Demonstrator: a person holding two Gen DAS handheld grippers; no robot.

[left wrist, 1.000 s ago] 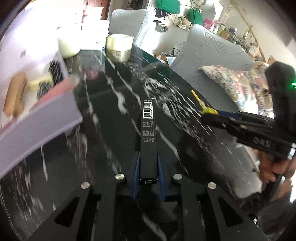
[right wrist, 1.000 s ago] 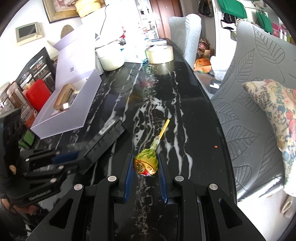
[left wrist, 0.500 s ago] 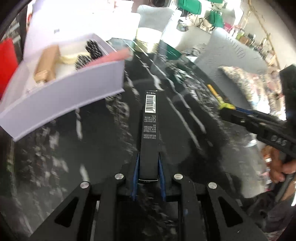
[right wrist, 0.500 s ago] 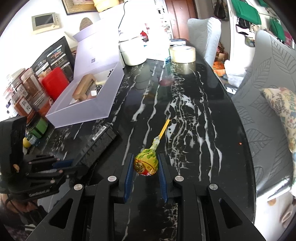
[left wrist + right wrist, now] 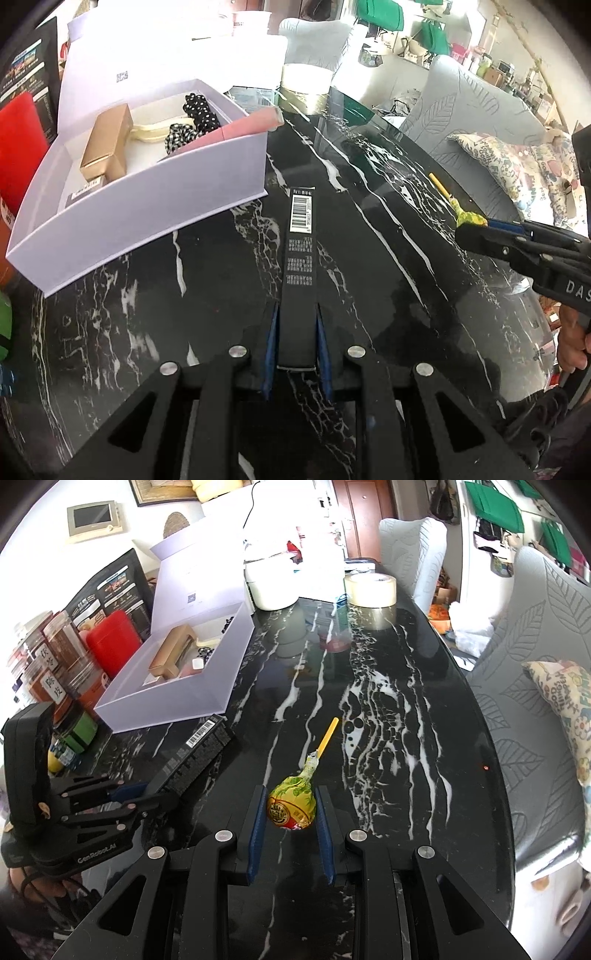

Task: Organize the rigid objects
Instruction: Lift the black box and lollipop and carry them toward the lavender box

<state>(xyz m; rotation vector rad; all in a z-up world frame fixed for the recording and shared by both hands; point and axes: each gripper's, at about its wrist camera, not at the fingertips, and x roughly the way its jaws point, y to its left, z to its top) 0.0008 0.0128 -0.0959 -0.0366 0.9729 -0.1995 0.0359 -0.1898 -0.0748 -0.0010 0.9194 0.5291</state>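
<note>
My left gripper (image 5: pixel 295 321) is shut on a long black box with a barcode (image 5: pixel 300 258), held above the black marble table (image 5: pixel 388 258) and pointing toward the white open box (image 5: pixel 147 199). That box holds a gold box (image 5: pixel 107 147), black dotted hair ties and a pink item (image 5: pixel 236 129). My right gripper (image 5: pixel 291 808) is shut on a lollipop (image 5: pixel 292 806) with a yellow-green wrapper and a yellow stick (image 5: pixel 327 734). The black box (image 5: pixel 199 749) and the white box (image 5: pixel 177 698) also show in the right wrist view.
A roll of tape (image 5: pixel 370 589) and a white tub (image 5: pixel 273 587) stand at the table's far end. Jars (image 5: pixel 55 672) and a red canister (image 5: pixel 114 642) line the left side. Grey chairs (image 5: pixel 535 664) with a printed cushion (image 5: pixel 561 698) sit along the right edge.
My left gripper has swung left with the black box, so the white box is now closer and ahead-left. My right gripper has drawn back slightly with the lollipop.
</note>
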